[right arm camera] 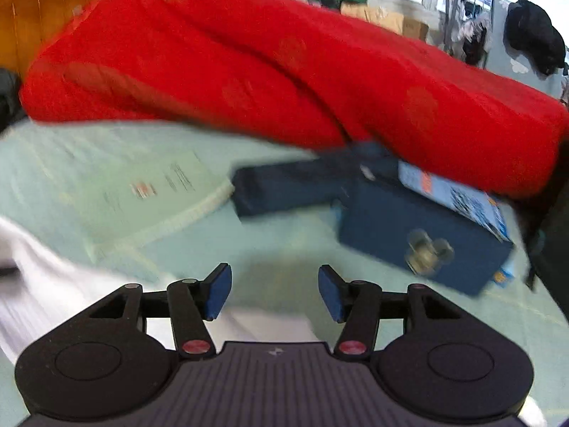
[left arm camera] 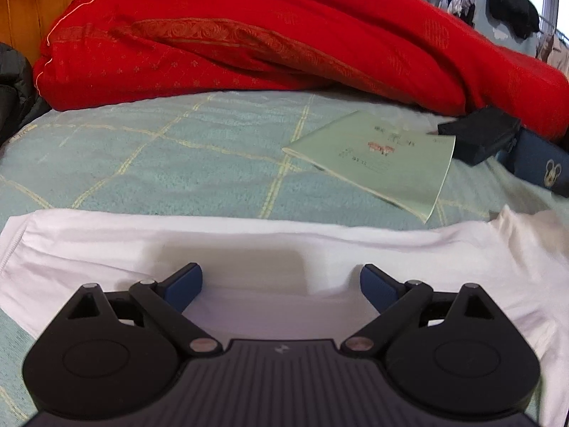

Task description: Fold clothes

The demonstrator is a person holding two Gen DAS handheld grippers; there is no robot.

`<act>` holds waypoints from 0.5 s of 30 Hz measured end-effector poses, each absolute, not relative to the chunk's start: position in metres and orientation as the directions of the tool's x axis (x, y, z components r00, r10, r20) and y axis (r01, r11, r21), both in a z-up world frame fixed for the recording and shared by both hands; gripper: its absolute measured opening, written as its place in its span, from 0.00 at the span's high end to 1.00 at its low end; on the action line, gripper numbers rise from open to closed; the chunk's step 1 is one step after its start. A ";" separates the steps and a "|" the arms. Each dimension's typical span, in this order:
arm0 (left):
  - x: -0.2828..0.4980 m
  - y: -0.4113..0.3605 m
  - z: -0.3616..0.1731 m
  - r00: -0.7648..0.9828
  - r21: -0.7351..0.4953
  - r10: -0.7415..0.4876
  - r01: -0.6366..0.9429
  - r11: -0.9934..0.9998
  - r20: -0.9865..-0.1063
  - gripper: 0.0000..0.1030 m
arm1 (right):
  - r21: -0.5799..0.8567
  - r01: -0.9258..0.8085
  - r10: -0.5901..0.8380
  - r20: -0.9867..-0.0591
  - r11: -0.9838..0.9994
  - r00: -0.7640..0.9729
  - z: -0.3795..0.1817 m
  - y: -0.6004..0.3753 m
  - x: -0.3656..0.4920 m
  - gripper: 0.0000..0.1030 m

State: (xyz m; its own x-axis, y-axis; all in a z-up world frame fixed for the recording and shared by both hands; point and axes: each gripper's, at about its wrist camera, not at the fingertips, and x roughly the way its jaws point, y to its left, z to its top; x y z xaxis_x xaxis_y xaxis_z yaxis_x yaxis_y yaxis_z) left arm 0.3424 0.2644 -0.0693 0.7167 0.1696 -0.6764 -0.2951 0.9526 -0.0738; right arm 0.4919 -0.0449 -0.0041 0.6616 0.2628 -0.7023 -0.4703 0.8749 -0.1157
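left gripper [left arm camera: 281, 281]: jaws spread wide, nothing between them, poised over the white garment [left arm camera: 106, 249] lying flat beneath and ahead | right gripper [right arm camera: 272, 290]: jaws parted, empty, garment's edge below and to its left | green booklet [left arm camera: 377, 163], red quilt [left arm camera: 249, 35] beyond

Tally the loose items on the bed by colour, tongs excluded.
Red: 1, quilt
White: 1, garment
Pale green: 1, booklet
Navy: 2, box, pouch
Light blue: 1, carton
Total: 6
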 end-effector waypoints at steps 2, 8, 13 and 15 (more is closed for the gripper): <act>0.341 0.265 -0.066 0.739 -0.107 0.136 -0.272 0.956 -0.660 0.07 | -0.108 -0.475 0.262 -0.718 0.873 0.645 -0.015 -0.053 0.492 0.42; 0.342 0.263 -0.067 0.743 -0.128 0.091 -0.232 0.964 -0.663 0.07 | -0.056 -0.535 0.304 -0.771 0.843 0.560 -0.050 -0.051 0.511 0.59; 0.343 0.263 -0.068 0.737 -0.125 0.098 -0.241 0.962 -0.668 0.07 | -0.014 -0.420 0.288 -0.707 0.907 0.646 -0.053 -0.051 0.527 0.80; 0.342 0.264 -0.069 0.736 -0.129 0.097 -0.244 0.961 -0.670 0.07 | 0.037 -0.339 0.269 -0.691 0.940 0.671 -0.050 -0.059 0.535 0.79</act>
State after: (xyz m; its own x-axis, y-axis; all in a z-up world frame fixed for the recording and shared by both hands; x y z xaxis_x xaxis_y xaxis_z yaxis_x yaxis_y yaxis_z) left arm 0.3422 0.2638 -0.0687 0.7363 0.0968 -0.6697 -0.2436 0.9613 -0.1288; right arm 0.5352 -0.0593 -0.0500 0.6707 0.2694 -0.6911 -0.3392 0.9400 0.0372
